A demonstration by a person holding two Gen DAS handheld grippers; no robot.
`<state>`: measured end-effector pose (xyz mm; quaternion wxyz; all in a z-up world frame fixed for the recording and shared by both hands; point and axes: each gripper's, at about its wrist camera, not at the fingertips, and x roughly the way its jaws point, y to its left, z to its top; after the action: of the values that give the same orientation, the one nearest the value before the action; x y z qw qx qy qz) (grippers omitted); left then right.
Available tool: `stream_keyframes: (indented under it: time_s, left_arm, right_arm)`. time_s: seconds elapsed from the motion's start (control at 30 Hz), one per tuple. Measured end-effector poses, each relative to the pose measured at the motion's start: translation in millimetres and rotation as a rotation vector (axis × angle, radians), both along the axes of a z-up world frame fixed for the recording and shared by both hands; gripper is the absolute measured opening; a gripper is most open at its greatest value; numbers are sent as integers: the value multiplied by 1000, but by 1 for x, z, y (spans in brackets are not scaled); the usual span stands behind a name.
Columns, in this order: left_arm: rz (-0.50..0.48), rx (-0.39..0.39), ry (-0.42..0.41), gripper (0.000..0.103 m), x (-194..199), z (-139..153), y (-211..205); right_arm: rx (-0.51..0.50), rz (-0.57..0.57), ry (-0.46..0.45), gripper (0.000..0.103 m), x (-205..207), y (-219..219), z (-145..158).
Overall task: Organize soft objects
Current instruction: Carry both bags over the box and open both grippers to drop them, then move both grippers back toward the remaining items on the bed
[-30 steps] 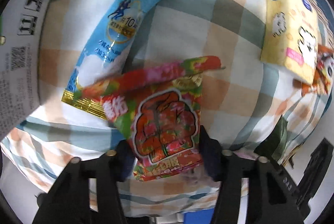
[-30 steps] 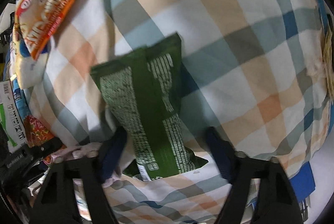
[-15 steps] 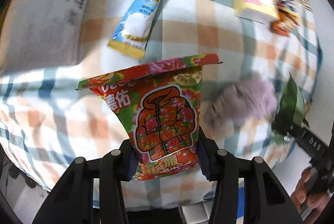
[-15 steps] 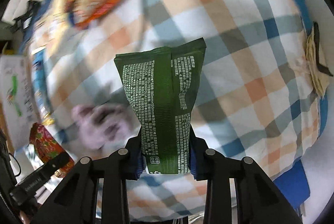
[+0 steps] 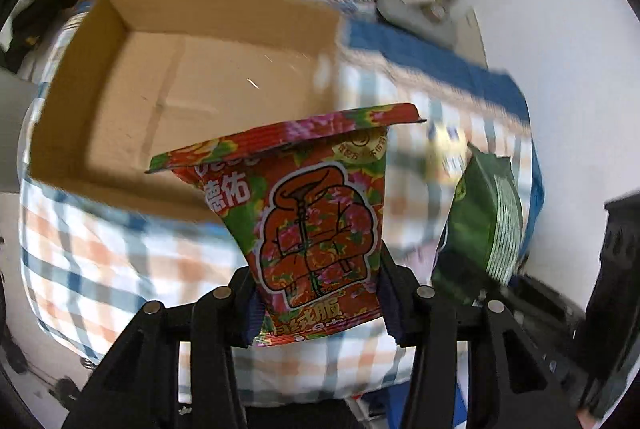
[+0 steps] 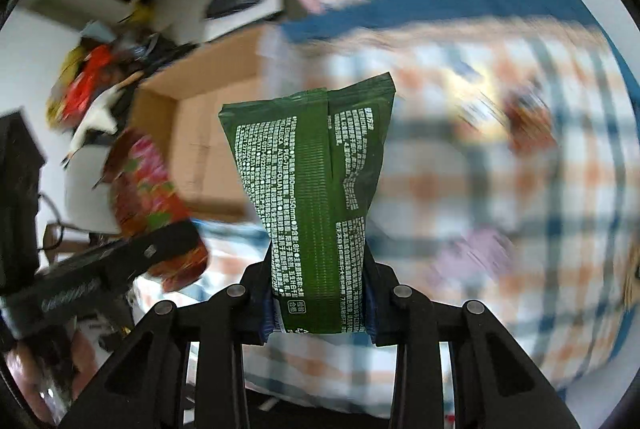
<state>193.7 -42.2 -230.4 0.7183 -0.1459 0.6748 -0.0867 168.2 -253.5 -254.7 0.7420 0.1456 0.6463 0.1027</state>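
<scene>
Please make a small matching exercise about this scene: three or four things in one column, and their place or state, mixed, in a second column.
1. red floral packet
2. green packet
3. cardboard box
4. checked cloth

a. open on top
b. clamped in the left gripper
c. spread beneath the box
d. clamped in the right gripper

Pairs: 1-b, 2-d, 3-a, 4-c

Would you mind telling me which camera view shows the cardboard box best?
The left wrist view: the open cardboard box fills the upper left, with its bare floor and inner walls visible. In the right wrist view the box is blurred and partly hidden behind the green packet and the red floral packet.
</scene>
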Motion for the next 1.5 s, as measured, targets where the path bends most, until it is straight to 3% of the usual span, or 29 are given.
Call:
stream_keyframes:
  time_s: [0.17,0.3,0.57,0.77,0.87,0.97,1.07,1.17,1.23,1.37,1.5]
  left_arm:
    - [74,1,31,44,53,-23,60]
    - [89,-14,97,44,96,-63,89]
    - [17,-44,186,45,164,-121,91]
    - [-34,1,181,45,190,-135,83]
    - [-20,2,184,45,191,-135,89]
    - [-25,30,165,63,195,-133,91]
    - [-43,69,133,69,191,-129,93]
    - [-62,115,103,84,182,-123,98]
    - [-67,138,82,90,176,-119,102]
    - [-91,215,1,98,160,-104,108]
    - [-98,261,-52,99,138,-89,117]
  right_arm:
    - [-26,61,-7,36,55,72,12]
    - [-79,69,24,36,96,116,-6]
    - [-183,54,95,36,156,155,-65]
    - [-222,23,92,36,180,156,-94]
    - [-238,12,91,48,189,157,-100]
    - [-237,4,94,63,190,157,-102]
    - [-259,10,86,74,187,159,-100]
    - [-274,12,86,81,179,159,-98]
    - [-291,18,89,92,172,161,-95]
    - [-315,20,82,97,155,166,-90]
    - [-337,17,55,101,137,172,-79]
